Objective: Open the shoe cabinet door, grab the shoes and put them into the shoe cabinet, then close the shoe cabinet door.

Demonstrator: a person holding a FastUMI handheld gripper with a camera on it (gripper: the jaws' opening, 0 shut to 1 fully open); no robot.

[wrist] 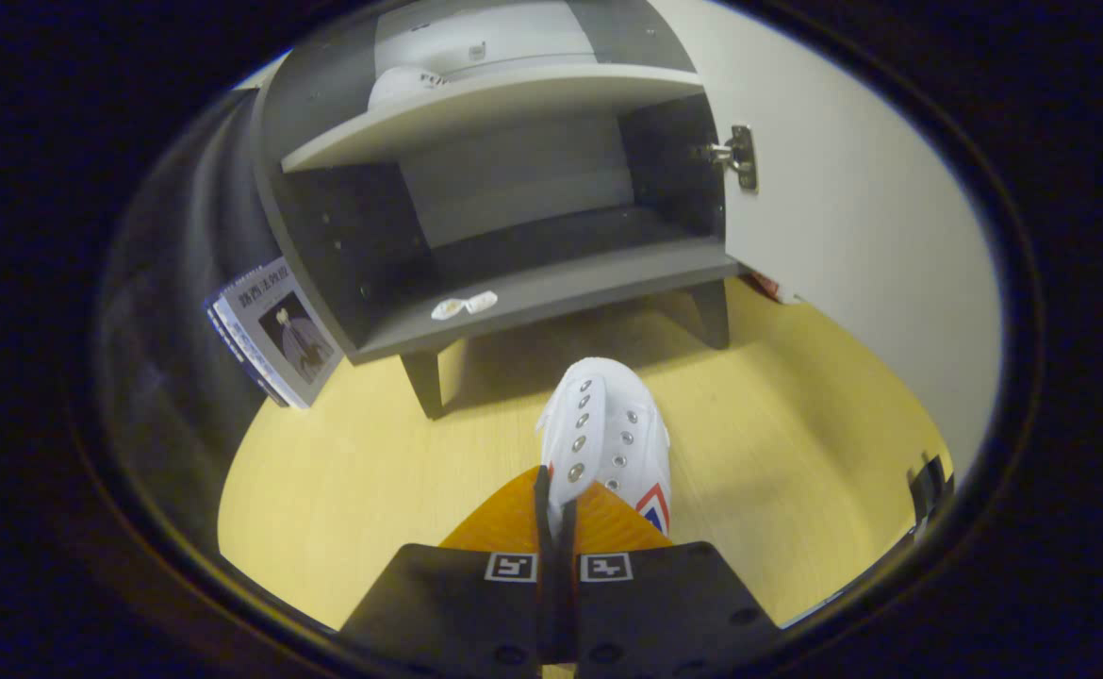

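Observation:
A white lace-up shoe (pixel 608 438) with metal eyelets and a red and blue mark on its side hangs over the yellow floor, toe pointing at the cabinet. My gripper (pixel 556 509) is shut on its heel rim, the two fingers nearly touching. Ahead stands the grey shoe cabinet (pixel 551 292) on short legs, its white door (pixel 844 236) swung wide open to the right with a metal hinge (pixel 738 156) showing. The lower shelf holds two small white packets (pixel 464 305). On the upper shelf (pixel 495 113) lies another white shoe (pixel 405 85), partly hidden.
A book or box with a printed cover (pixel 273 335) leans against the cabinet's left side. The yellow wooden floor (pixel 344 490) spreads in front of the cabinet. A small dark object (pixel 929 486) sits at the floor's far right edge.

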